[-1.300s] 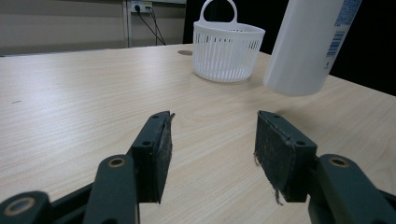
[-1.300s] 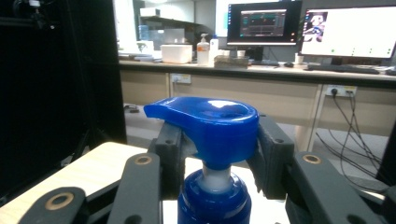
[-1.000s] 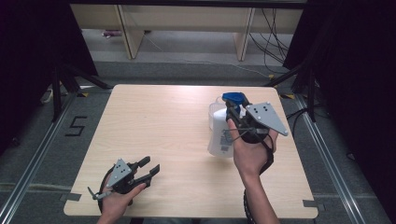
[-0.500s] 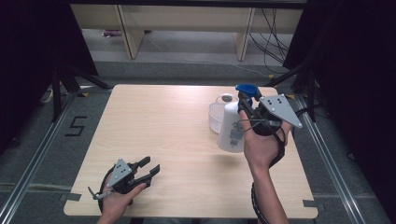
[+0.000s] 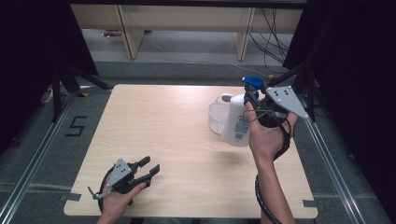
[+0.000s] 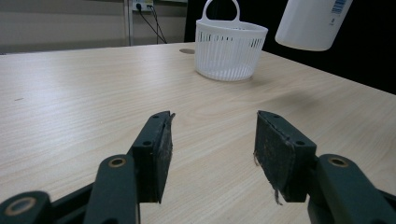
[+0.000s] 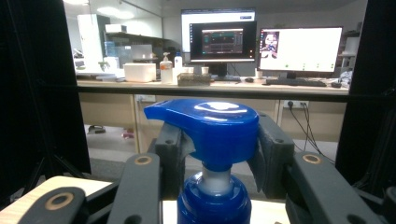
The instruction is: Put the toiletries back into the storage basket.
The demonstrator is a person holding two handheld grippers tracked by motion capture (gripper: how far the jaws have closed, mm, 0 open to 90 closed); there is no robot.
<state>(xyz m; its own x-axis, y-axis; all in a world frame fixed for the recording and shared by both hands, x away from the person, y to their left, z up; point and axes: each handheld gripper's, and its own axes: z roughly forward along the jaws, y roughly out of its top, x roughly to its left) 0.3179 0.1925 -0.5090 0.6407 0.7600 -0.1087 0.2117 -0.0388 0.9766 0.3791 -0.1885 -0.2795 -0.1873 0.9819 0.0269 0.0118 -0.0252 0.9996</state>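
The right gripper (image 7: 212, 158) has its fingers (image 7: 170, 154) clamped on the blue spray head (image 7: 208, 126) of a white spray bottle (image 5: 237, 121), one pad on each side of the head just above the blue collar. From the right gripper view the nozzle juts out to the left of the fingers, and the neck drops straight down between them. In the high view the right gripper (image 5: 254, 100) holds the bottle hanging below the fingers with its body tilted, and the left gripper view shows the bottle's rounded base (image 6: 313, 23) in the air, clear of the surface (image 5: 163, 126). Just beside the bottle, on the side away from the right hand (image 5: 266, 137), stands a white slatted basket (image 5: 218, 116) with an upright loop handle; it rests on the surface close to its far right part.

The left gripper (image 6: 212, 140) has its fingers (image 6: 156, 149) spread apart with nothing between them, only bare wood showing in the gap. They sit low over the surface and point toward the basket (image 6: 231, 46), which is well apart from them. In the high view the left gripper (image 5: 147, 169) lies near the near left edge of the surface, cradled in the left hand (image 5: 119, 200), far from the bottle and basket.
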